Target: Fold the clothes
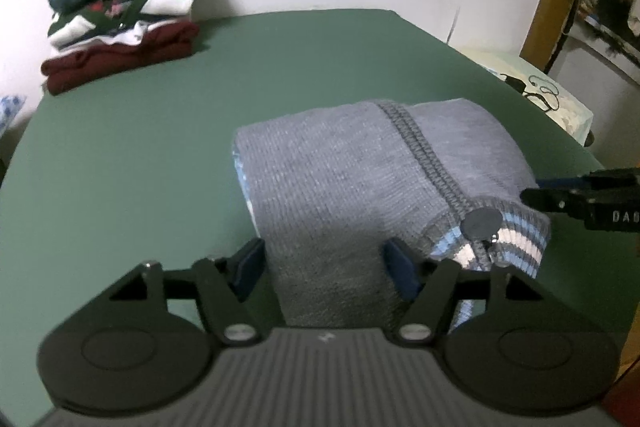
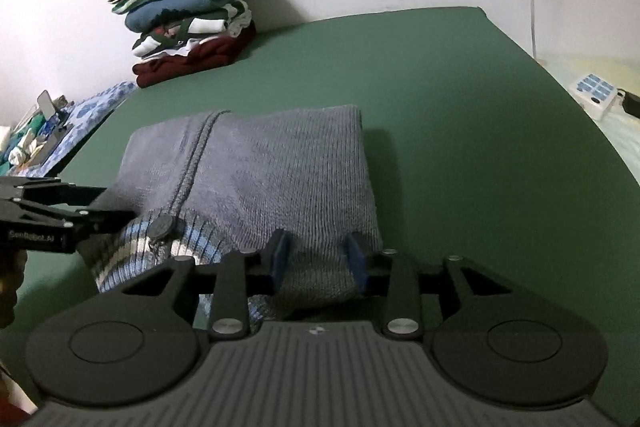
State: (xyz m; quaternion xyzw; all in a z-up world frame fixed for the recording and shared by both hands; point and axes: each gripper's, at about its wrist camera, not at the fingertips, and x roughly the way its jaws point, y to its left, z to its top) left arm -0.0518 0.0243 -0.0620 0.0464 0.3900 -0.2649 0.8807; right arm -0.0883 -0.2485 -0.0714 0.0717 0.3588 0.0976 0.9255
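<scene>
A folded grey-blue knit cardigan (image 1: 340,167) (image 2: 280,163) lies on the green table (image 1: 140,147) (image 2: 460,107). Its striped hem and a dark button (image 1: 481,221) (image 2: 161,225) face me. My left gripper (image 1: 324,267) is shut on the near left part of the fold, and fabric fills the wide gap between its blue pads. My right gripper (image 2: 318,259) is shut on the near right part, with a narrower bunch pinched. Each gripper also shows side-on in the other view: the right gripper (image 1: 532,193) and the left gripper (image 2: 120,205) reach in beside the hem.
A tall stack of folded clothes (image 1: 120,7) (image 2: 188,23) stands at the far left corner against the white wall. A pale surface with cables (image 1: 540,95) and a power strip (image 2: 592,91) lies to the right. A blue floral cloth with clutter (image 2: 80,119) is on the left.
</scene>
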